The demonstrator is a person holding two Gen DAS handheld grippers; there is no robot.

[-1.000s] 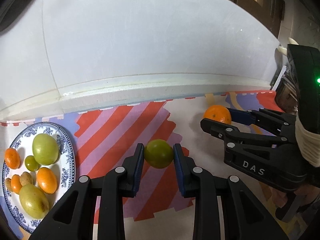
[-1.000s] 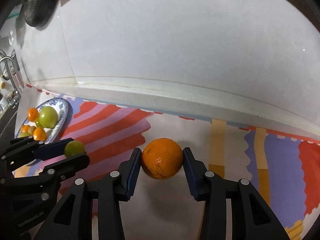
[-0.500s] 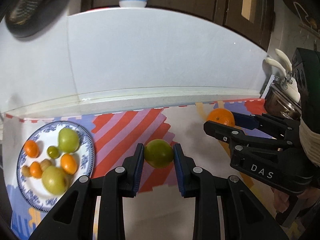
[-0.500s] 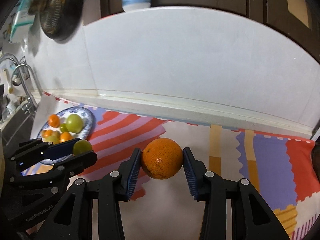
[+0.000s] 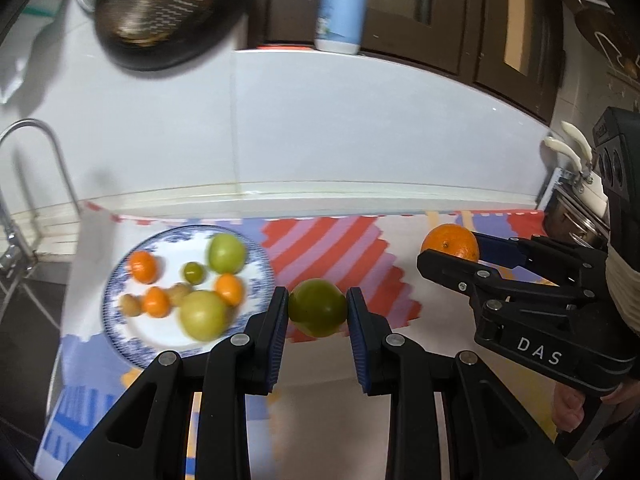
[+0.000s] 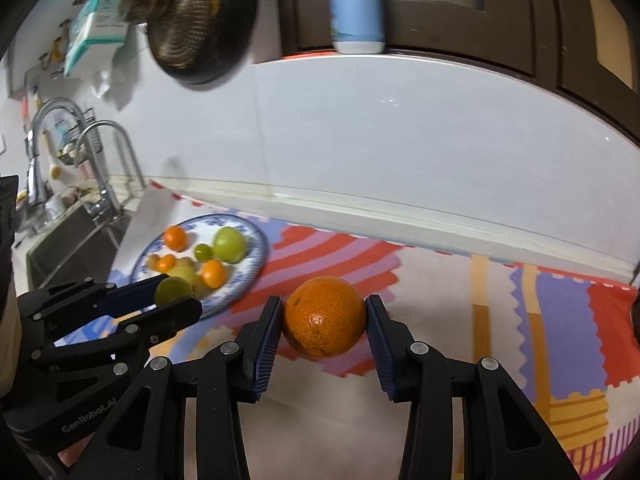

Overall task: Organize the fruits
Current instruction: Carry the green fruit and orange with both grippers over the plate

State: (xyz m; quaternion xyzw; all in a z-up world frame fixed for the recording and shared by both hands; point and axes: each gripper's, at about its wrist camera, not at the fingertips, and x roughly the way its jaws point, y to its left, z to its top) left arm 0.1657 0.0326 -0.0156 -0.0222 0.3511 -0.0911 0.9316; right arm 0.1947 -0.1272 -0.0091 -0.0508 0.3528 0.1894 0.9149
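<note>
left wrist view: the left gripper (image 5: 318, 312) clamps a smooth round green fruit (image 5: 318, 307) between ribbed blue pads, above the striped mat (image 5: 336, 240). the blue-patterned plate (image 5: 132, 344) of fruit, at the frame's left edge a second ago, now sits beside the fingers. "das" marks the right gripper (image 5: 448, 250).

right wrist view: the right gripper (image 6: 324, 322) pinches a dimpled orange (image 6: 324, 316); "genrobot.ai" marks the left gripper (image 6: 176, 300). a blue bottle (image 6: 356, 8) is newly visible.
</note>
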